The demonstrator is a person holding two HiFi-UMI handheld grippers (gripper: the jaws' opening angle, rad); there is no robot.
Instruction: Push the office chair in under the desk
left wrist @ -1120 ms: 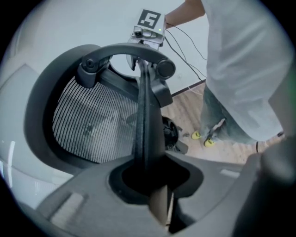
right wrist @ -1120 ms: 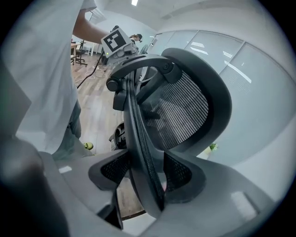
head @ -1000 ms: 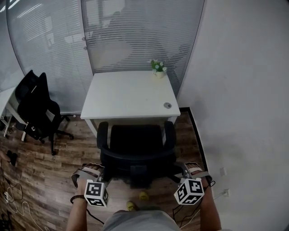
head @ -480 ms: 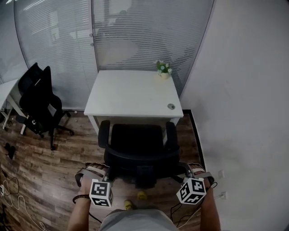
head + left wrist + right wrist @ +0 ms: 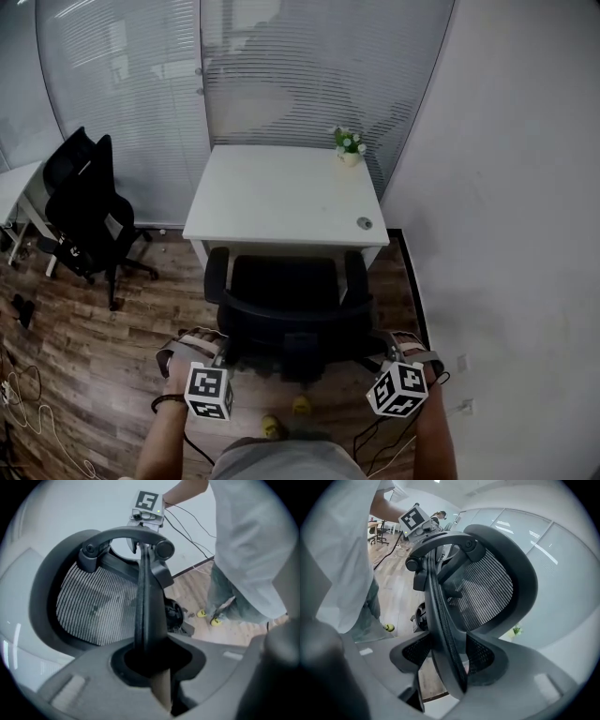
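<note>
- My left gripper (image 5: 152,659) is clamped on the left rim of the office chair (image 5: 281,286), with the dark edge of the backrest (image 5: 292,326) running straight up between the two jaws.
- My right gripper (image 5: 447,660) is likewise closed on the chair, pinching the right rim of the backrest; the mesh edge passes between its jaws.
- Both grippers sit on the side of the chair away from the desk (image 5: 281,192), angled downward, one at each side of the backrest (each marker cube shows in the other gripper's view).
- The chair faces the desk squarely. The front of its seat and the tips of its armrests (image 5: 215,272) reach the desk's near edge, while the backrest and most of the seat stand out from under it.
- On the desk's far right corner stands a small potted plant (image 5: 350,145), and a round grommet (image 5: 364,223) sits near its front right corner.
- Left of the desk, well apart from it, a second black chair (image 5: 82,211) stands on the wood floor (image 5: 103,337).
- Behind the desk is a glass partition (image 5: 281,75) with blinds, and a white wall (image 5: 506,187) runs along the desk's right side.
- My yellow shoes (image 5: 300,405) show on the floor behind the chair, on the side away from the desk.
</note>
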